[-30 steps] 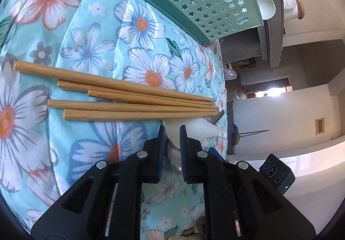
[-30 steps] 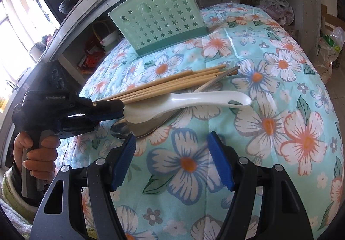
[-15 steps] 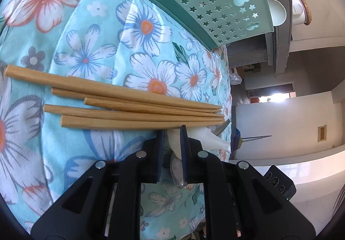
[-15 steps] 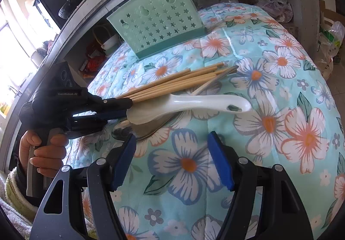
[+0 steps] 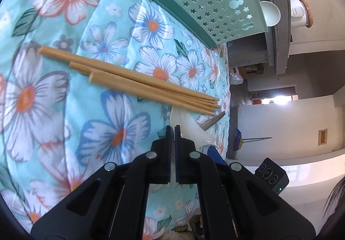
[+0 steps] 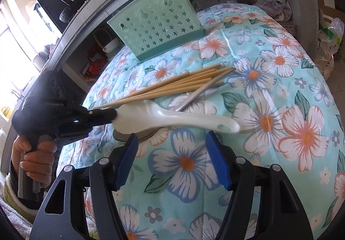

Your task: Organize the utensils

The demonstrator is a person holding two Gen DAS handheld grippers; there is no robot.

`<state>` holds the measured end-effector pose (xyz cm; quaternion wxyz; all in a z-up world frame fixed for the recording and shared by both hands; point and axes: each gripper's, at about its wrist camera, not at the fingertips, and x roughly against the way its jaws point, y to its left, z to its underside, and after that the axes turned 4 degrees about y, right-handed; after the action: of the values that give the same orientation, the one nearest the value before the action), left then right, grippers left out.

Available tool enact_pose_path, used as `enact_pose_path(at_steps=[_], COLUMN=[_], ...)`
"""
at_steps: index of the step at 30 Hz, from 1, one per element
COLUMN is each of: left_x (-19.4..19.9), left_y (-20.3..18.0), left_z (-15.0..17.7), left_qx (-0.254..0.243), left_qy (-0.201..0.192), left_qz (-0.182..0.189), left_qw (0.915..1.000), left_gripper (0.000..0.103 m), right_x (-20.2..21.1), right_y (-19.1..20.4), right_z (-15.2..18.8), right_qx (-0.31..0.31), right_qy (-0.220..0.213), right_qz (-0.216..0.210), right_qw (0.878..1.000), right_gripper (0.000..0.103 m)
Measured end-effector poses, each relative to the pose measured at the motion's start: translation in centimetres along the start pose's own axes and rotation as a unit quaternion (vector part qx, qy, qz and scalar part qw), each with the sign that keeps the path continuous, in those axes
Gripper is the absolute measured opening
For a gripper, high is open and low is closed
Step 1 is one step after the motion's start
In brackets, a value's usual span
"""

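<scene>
Utensils on floral bench cloth [image 6: 280, 93]: green star-holed holder [image 6: 159, 31] at 12 o'clock; chopsticks [image 6: 172, 87] centre. White spoon [image 6: 172, 117] clamped in left tongs [image 5: 173, 130], just closed. Right tongs [image 6: 170, 147] apart, empty.

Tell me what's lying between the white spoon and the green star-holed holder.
In the right wrist view, the bundle of wooden chopsticks and a metal spoon's handle lie on the floral cloth between the white spoon and the green holder.
</scene>
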<state>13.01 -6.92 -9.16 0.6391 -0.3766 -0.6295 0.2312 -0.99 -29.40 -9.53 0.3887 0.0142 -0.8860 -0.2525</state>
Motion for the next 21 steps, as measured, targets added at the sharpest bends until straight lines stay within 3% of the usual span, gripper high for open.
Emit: enact_pose_path(at_steps=[11, 12, 14, 15, 16, 21], left_x=[2.6, 2.6, 2.7, 2.7, 2.7, 1.7], left_y=[1.0, 1.1, 1.3, 1.2, 1.2, 1.2], left_z=[1.3, 1.2, 0.9, 0.8, 0.6, -0.1], left_qx=[-0.021, -0.020, -0.020, -0.024, -0.026, -0.022], left_qy=[-0.033, -0.034, -0.036, -0.037, -0.036, -0.026], left_qz=[-0.020, -0.017, -0.012, -0.013, -0.016, -0.023], left_qw=[0.9990, 0.9991, 0.9991, 0.9990, 0.9989, 0.9992], left_gripper=[0.001, 0.003, 0.015, 0.026, 0.030, 0.029], right_x=[-0.1, -0.1, -0.2, -0.2, -0.2, -0.3], right_y=[0.4, 0.5, 0.6, 0.6, 0.6, 0.7], right_z=[0.0, 0.1, 0.1, 0.0, 0.0, 0.0], right_qx=[0.007, 0.008, 0.010, 0.011, 0.011, 0.011], right_qy=[0.001, 0.002, 0.002, 0.003, 0.003, 0.004], right_qz=[0.004, 0.004, 0.006, 0.007, 0.007, 0.009], right_qw=[1.000, 1.000, 1.000, 1.000, 1.000, 1.000], right_gripper=[0.064, 0.064, 0.064, 0.064, 0.064, 0.064])
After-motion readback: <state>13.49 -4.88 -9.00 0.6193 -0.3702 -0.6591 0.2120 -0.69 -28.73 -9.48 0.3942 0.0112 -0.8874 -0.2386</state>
